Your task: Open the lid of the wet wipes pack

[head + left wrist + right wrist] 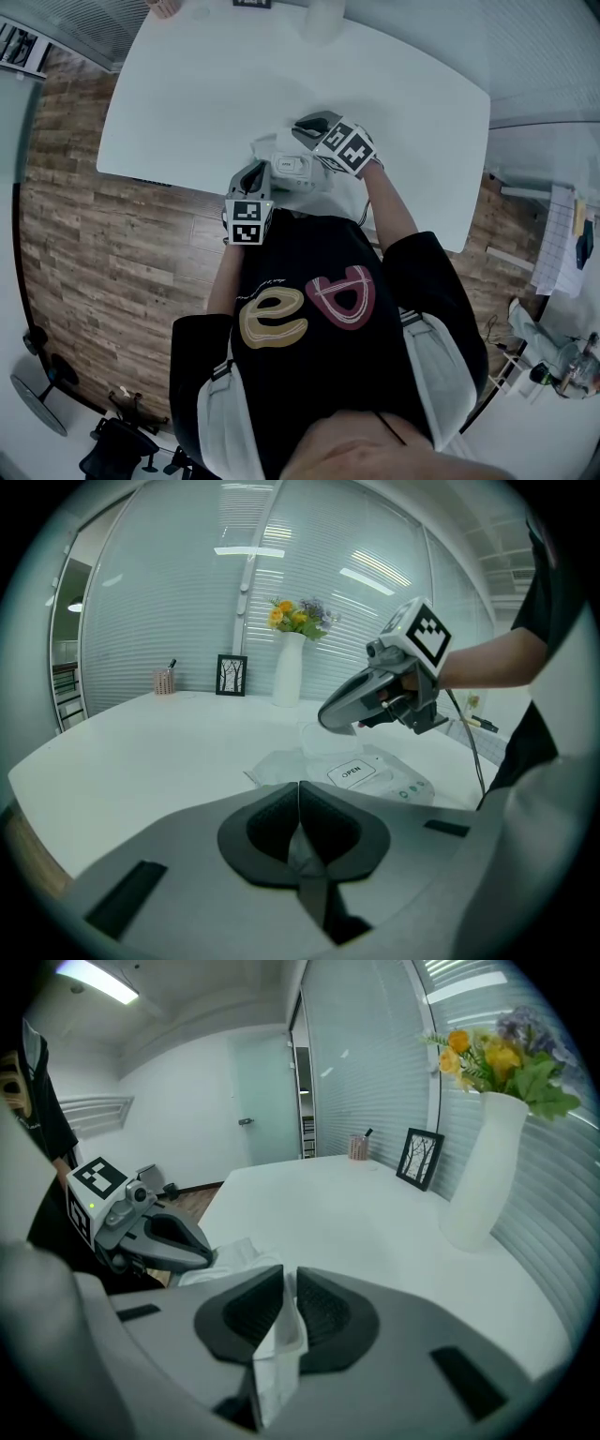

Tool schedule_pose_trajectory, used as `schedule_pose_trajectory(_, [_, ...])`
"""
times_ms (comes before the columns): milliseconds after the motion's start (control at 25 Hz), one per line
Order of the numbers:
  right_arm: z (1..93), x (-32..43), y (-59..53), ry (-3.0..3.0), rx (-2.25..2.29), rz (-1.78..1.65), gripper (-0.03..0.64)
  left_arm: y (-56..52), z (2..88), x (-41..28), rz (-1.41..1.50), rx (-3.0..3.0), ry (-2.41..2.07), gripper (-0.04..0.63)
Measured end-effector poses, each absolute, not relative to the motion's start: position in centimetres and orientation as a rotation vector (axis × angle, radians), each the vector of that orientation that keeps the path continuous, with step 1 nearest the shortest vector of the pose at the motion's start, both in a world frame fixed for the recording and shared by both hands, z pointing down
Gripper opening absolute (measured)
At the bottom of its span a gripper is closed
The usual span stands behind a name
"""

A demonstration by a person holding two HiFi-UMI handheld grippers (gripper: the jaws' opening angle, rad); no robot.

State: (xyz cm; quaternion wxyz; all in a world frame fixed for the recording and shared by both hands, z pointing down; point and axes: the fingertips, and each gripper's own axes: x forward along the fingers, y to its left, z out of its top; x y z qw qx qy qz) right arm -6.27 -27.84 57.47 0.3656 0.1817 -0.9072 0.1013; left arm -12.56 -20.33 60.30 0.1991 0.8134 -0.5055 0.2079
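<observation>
Right gripper view: my right gripper narrowly pinches the lid, my left gripper clamps the pack. Next I'd fold it fully back.

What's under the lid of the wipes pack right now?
Under the raised lid, the pack shows a white sticker printed OPEN. What lies beneath the sticker is covered.

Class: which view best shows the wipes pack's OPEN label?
The left gripper view: the OPEN label faces it, readable. The head view shows the wet wipes pack small, print illegible; the right gripper view shows only its crumpled edge.
</observation>
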Motion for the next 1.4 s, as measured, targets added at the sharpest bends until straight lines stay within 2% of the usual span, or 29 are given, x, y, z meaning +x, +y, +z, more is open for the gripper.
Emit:
schedule_pose_trajectory(920, [59.5, -6.3, -28.6, -2.281, 0.539, 0.303, 0.066, -20.4, 59.9, -12.6, 0.568, 2.281, -1.406, 0.018])
schedule_pose_trajectory(1160, [58.8, -5.9, -29.4, -2.319, 0.641, 0.341, 0.12, -20.5, 60.1, -12.6, 0.551, 2.288, -1.401, 0.018])
schedule_pose_trajectory(1400, [56.0, -4.7, -30.5, -2.421, 0.79, 0.42, 0.135, -20.6, 59.9, -12.5, 0.539, 2.285, -1.393, 0.018])
